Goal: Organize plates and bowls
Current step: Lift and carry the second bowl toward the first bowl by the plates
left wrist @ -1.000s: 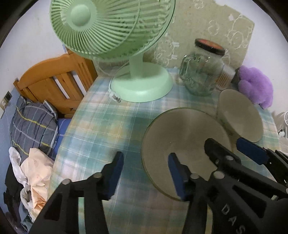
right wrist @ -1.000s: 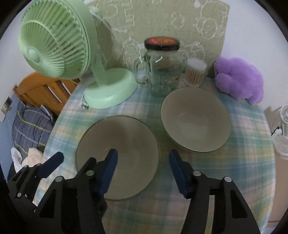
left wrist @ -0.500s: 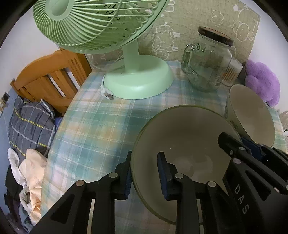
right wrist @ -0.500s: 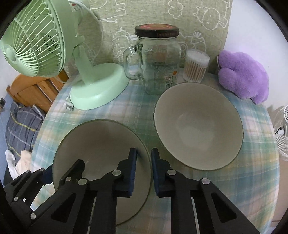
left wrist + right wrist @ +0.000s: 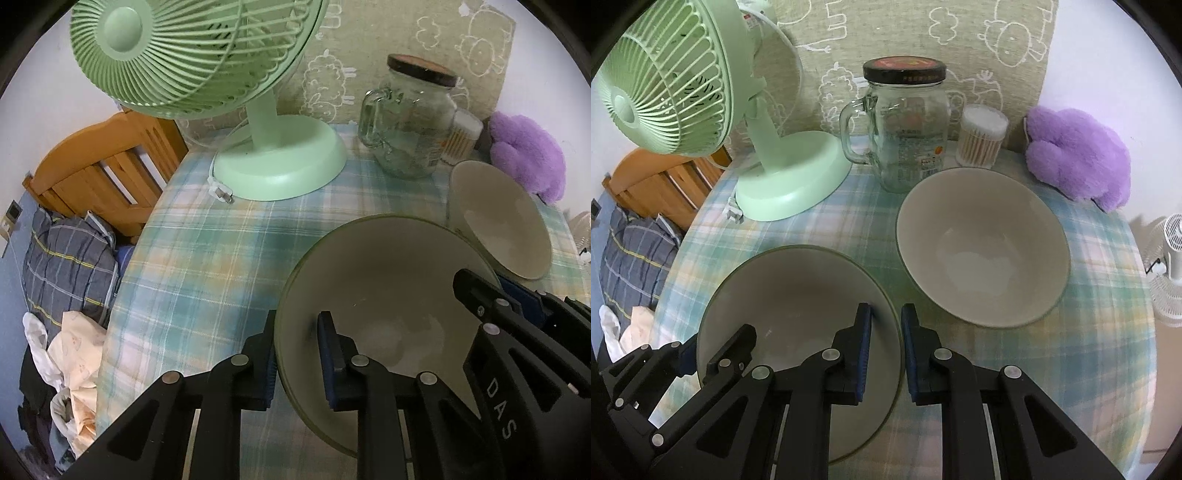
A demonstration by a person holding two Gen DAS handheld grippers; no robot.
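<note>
A wide grey-green plate (image 5: 384, 280) (image 5: 798, 295) is held at both sides above the checked tablecloth. My left gripper (image 5: 297, 354) is shut on the plate's left rim, and it shows in the right wrist view at the lower left (image 5: 687, 354). My right gripper (image 5: 885, 339) is shut on the plate's right rim, and it shows in the left wrist view (image 5: 509, 295). A grey bowl (image 5: 982, 247) (image 5: 502, 218) stands just right of the plate.
A green desk fan (image 5: 701, 110) (image 5: 229, 74) stands at the back left with its plug on the cloth. A glass jar mug (image 5: 905, 125), a cotton-swab tub (image 5: 982, 134) and a purple plush (image 5: 1078, 158) line the back. A wooden chair (image 5: 103, 170) stands off the table's left edge.
Both grippers went from open to shut on the plate's opposite rims. The plate has since risen slightly and sits closer to both cameras.
</note>
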